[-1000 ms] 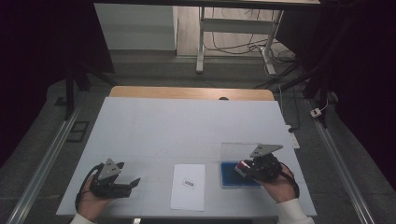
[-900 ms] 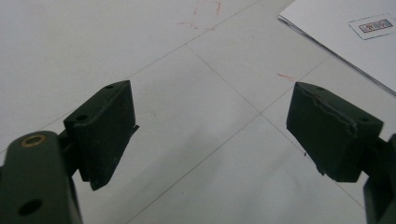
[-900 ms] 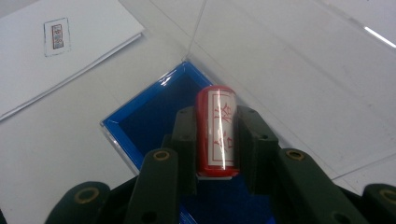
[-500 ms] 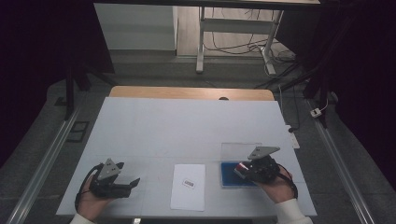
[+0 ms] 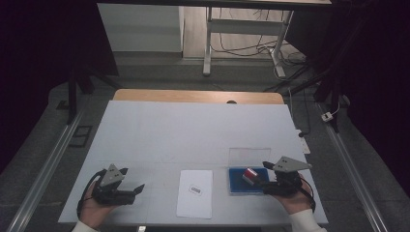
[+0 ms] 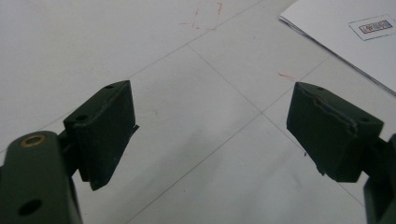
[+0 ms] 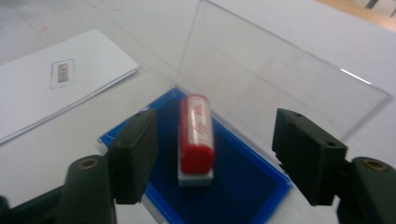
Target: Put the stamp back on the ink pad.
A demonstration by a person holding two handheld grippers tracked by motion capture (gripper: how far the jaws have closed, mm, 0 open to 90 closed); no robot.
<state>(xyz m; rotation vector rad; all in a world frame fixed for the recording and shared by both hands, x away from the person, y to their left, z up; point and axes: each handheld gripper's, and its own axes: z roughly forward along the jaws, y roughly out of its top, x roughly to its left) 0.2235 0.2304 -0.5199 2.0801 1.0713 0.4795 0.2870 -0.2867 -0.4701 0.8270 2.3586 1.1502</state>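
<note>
Stamp [image 7: 196, 138] is sitting on the blue ink pad [image 7: 243, 186], dead centre between the right gripper's [image 7: 215, 158] jaws, with clear air on both sides. Those jaws have just been opening, so it's let go now, nothing pinched. The clear lid [image 7: 280, 88] stands up right behind the stamp.

What I'd worry about: the stamp looks narrow for its length, so if the gripper backs out crooked, one pad could clip the red handle and tip it over onto the ink. Swing too far forward and you'd knock that lid instead.

The paper sheet [image 5: 195, 192] lies off to the gripper's left, so any drag that way smears ink on it. The left gripper [image 6: 210, 135] is spread wide over bare table [image 6: 140, 46], holding nothing, no trouble there.
</note>
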